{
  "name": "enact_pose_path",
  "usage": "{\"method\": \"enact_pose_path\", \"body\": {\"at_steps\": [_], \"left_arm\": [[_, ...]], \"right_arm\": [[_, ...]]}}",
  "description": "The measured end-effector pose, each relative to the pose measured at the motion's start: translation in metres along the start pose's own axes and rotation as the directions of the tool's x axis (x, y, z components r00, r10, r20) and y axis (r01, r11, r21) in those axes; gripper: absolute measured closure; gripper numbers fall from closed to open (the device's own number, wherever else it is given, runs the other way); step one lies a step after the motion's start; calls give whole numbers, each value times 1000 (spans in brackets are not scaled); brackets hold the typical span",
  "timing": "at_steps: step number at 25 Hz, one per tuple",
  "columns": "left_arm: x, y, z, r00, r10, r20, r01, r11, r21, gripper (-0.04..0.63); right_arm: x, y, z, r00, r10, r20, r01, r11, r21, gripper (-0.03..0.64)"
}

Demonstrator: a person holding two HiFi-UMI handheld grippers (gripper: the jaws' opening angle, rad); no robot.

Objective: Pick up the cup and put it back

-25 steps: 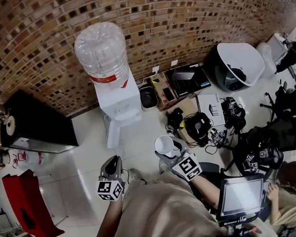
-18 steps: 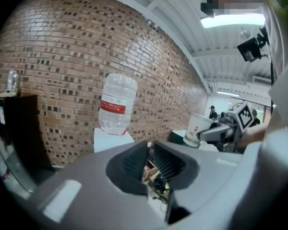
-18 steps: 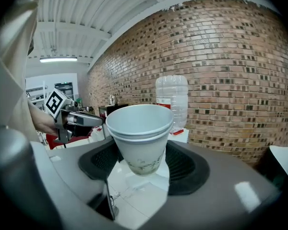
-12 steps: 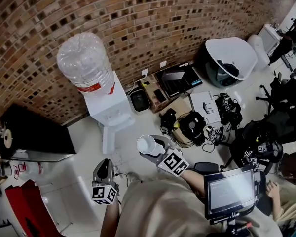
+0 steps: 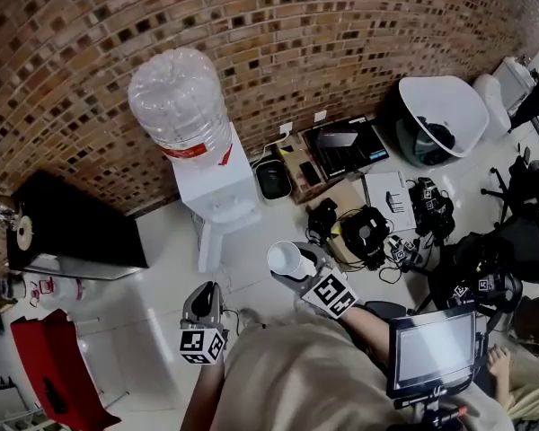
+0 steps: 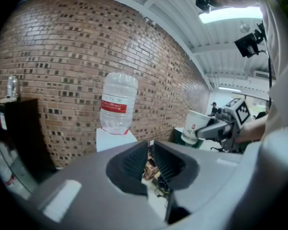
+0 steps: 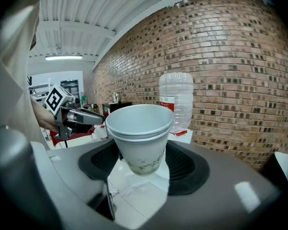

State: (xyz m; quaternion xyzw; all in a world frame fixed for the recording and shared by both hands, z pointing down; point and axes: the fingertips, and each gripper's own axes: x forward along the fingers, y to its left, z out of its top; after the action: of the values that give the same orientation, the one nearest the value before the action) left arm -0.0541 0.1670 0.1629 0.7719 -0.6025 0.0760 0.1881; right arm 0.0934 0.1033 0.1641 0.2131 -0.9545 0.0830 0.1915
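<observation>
A white paper cup [image 5: 288, 259] is upright in my right gripper [image 5: 298, 277], held in the air a short way in front of the water dispenser [image 5: 220, 191]. In the right gripper view the cup [image 7: 140, 137] fills the gap and both jaws press its sides, so this gripper is shut on it. The cup looks empty from above. My left gripper [image 5: 205, 293] hangs lower left of the cup, pointing at the dispenser. Its jaws [image 6: 150, 159] are together with nothing between them. From the left gripper view the cup [image 6: 194, 128] shows at the right.
A large clear bottle [image 5: 180, 104] tops the dispenser, which stands against the brick wall [image 5: 341, 34]. A black cabinet [image 5: 72, 232] is at the left. Cables and gear [image 5: 368, 232] litter the floor to the right, by a white tub chair [image 5: 436, 115]. A screen [image 5: 431, 353] sits lower right.
The head view swung left, then back. Both grippers have edged slightly toward the dispenser. The cup stays gripped in the right gripper and the left stays shut.
</observation>
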Motion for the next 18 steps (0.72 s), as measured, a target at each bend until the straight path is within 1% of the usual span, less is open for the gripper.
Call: {"method": "enact_pose_path", "body": {"at_steps": [8, 18], "left_arm": [[6, -2, 0, 999, -36, -17, 36, 999, 10, 555], [9, -7, -9, 997, -67, -50, 68, 998, 14, 560]], "right_arm": [[5, -3, -2, 1000, -13, -13, 13, 1000, 15, 311], [10, 6, -2, 1000, -27, -12, 28, 999, 33, 311]]}}
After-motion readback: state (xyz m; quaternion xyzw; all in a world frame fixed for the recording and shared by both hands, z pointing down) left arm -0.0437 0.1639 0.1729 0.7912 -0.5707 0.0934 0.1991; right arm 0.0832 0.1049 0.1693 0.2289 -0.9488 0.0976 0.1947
